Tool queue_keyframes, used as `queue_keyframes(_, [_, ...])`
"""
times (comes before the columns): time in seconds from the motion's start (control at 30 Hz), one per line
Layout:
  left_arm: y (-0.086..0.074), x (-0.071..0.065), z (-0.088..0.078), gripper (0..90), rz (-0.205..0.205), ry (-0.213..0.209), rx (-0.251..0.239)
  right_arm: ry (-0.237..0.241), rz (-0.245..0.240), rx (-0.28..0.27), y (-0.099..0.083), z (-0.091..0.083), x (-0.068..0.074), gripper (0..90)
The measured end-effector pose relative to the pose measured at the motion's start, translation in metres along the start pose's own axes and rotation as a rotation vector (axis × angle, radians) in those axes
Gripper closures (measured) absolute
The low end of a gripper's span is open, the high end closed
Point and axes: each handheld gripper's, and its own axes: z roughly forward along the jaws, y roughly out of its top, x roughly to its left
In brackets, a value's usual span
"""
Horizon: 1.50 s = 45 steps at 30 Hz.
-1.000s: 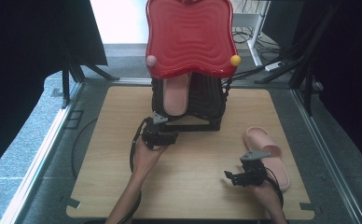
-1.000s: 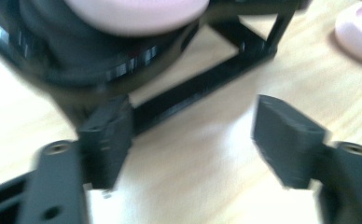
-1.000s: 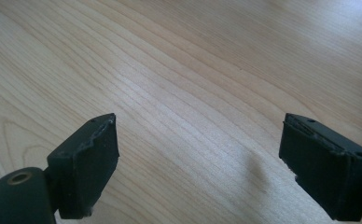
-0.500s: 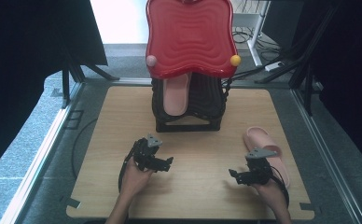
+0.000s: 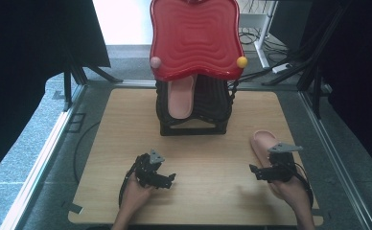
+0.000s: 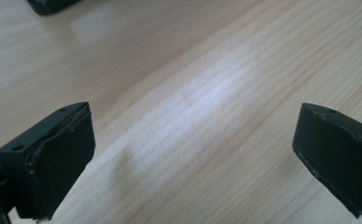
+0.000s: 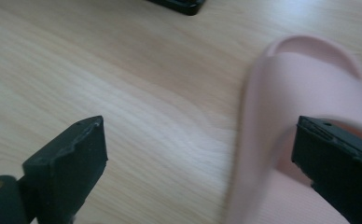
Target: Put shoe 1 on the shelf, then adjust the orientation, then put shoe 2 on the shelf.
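Observation:
One pink slipper (image 5: 181,98) stands upright in the black rack (image 5: 210,103) at the back of the wooden table (image 5: 122,129). A second pink slipper (image 5: 263,143) lies flat at the right. My left gripper (image 5: 162,178) hovers low over bare wood near the front; its jaws have just been opening, and the left gripper (image 6: 193,135) is open and empty. My right gripper (image 5: 265,171) is at the near end of the flat slipper (image 7: 305,88). Its jaws have just been opening too; the slipper's edge lies between them, and neither pad presses on it.
A red wavy tray (image 5: 196,38) rests on top of the rack, with a pink ball (image 5: 155,62) and a yellow ball (image 5: 241,62) at its lower corners. Metal rails frame the table; cables and stand legs lie behind it.
My left hand has drawn back from the rack toward the table's front edge and sunk, and its jaws have spread. My right hand has risen a little at the flat slipper.

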Motion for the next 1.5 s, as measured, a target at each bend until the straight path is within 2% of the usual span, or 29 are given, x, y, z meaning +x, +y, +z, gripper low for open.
queue_keyframes(0.27, [-0.001,0.000,-0.003,0.0,0.000,-0.009,-0.004,-0.100,0.043,0.058,0.002,-0.007,-0.029,0.0])
queue_keyframes(0.37, [-0.002,-0.001,-0.001,0.0,0.005,-0.010,0.007,-0.130,0.070,0.075,0.001,-0.004,-0.039,0.0])
queue_keyframes(0.47, [-0.003,0.001,0.000,0.0,-0.001,-0.012,0.017,-0.137,0.104,0.102,-0.001,0.005,-0.050,0.0])
queue_keyframes(0.63, [-0.005,0.004,0.000,0.0,-0.011,-0.014,0.021,-0.123,0.186,0.143,-0.007,0.023,-0.066,0.0])
queue_keyframes(0.87, [-0.006,0.004,0.001,0.0,-0.003,-0.018,0.036,-0.093,0.232,0.210,-0.012,0.048,-0.074,0.0])
queue_keyframes(0.97, [-0.006,0.003,0.002,0.0,-0.001,-0.021,0.043,-0.083,0.229,0.230,-0.010,0.053,-0.076,0.0])
queue_keyframes(1.07, [-0.006,0.003,0.003,0.0,0.000,-0.025,0.045,-0.055,0.193,0.246,-0.006,0.051,-0.080,0.5])
queue_keyframes(1.13, [-0.006,0.003,0.003,0.0,-0.001,-0.026,0.043,-0.044,0.181,0.278,-0.001,0.052,-0.082,0.3])
queue_keyframes(1.23, [-0.005,0.002,0.003,0.0,0.008,-0.025,0.044,-0.017,0.209,0.325,0.009,0.055,-0.086,0.0])
queue_keyframes(1.37, [-0.005,0.003,0.002,0.0,0.006,-0.026,0.044,-0.004,0.234,0.454,0.025,0.061,-0.090,0.0])
queue_keyframes(1.5, [-0.006,0.003,0.003,0.0,0.008,-0.026,0.048,0.039,0.237,0.595,0.039,0.070,-0.098,0.0])
